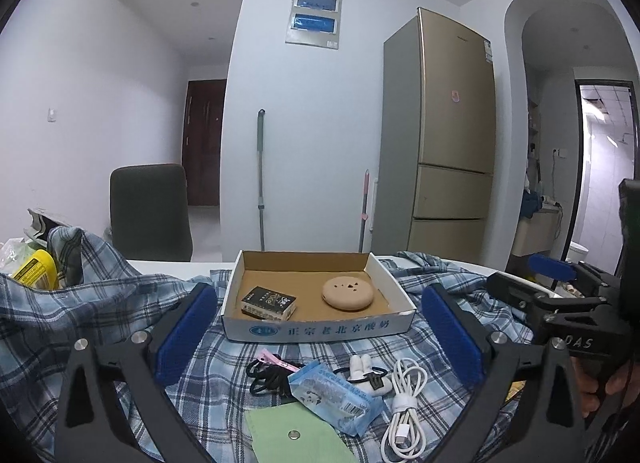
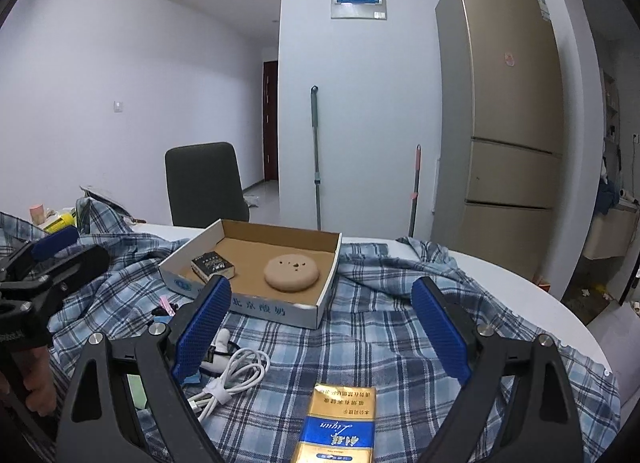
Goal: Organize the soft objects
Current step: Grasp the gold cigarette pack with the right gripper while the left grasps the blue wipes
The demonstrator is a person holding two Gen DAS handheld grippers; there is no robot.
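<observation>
A shallow cardboard box [image 1: 316, 329] sits on a blue plaid shirt [image 1: 100, 303] and holds a tan round cushion [image 1: 348, 293] and a small dark packet [image 1: 269, 303]. In front of it lie a blue tissue pack [image 1: 334, 393], a black cord [image 1: 266, 377], a white rabbit hair tie [image 1: 366, 377], a white cable [image 1: 404, 403] and a green cloth [image 1: 292, 439]. My left gripper [image 1: 320, 339] is open and empty above them. My right gripper [image 2: 320, 331] is open and empty near the box [image 2: 280, 309], over a gold and blue packet [image 2: 340, 423]; the cable [image 2: 228, 379] lies beside it.
A yellow bottle [image 1: 36, 271] stands at the far left of the table. A dark chair [image 1: 150, 211] stands behind the table. Two mop handles [image 1: 261, 179] lean on the wall. A gold fridge [image 1: 448, 135] stands at the right. The table's white edge [image 2: 540, 299] curves at right.
</observation>
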